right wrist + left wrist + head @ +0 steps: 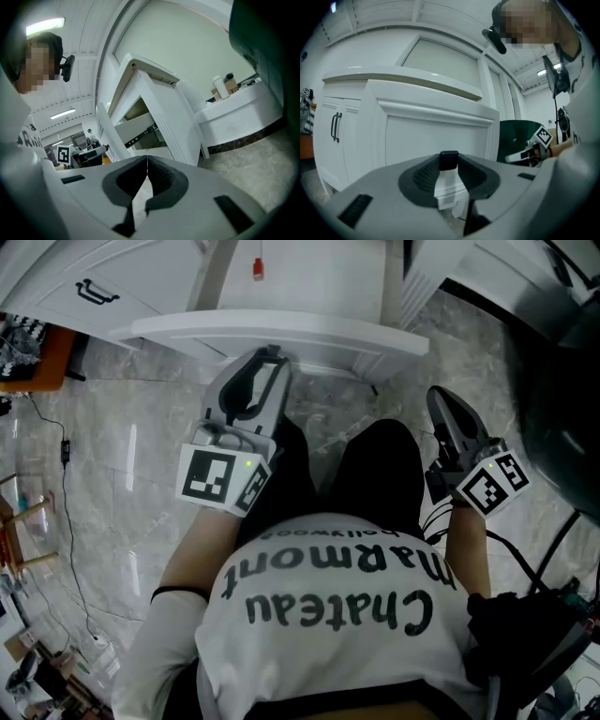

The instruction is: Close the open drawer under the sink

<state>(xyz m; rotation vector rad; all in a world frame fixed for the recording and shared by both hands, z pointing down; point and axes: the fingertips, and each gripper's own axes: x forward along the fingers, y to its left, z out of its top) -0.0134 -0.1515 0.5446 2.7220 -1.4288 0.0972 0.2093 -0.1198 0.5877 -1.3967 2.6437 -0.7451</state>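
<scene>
Grey marble floor tiles all round, and the drawer [281, 332] sits top centre of the head view. It's pulled out from the white vanity [328, 136], with its front edge running as a long white bar across the frame. The left gripper [272, 356] is right up against that front, and its jaws pinch the small black handle [449, 160]. You can see it wedged between the tips in the left gripper view. The right gripper [439, 401] sits at the right of the frame, apart from the drawer, jaws pressed together with nothing in them. Its own view catches the drawer box from the side. The person's black trousers [375, 465] and white lettered shirt [328, 615] fill the bottom. A big dark green object [518, 136] is off to the right.
</scene>
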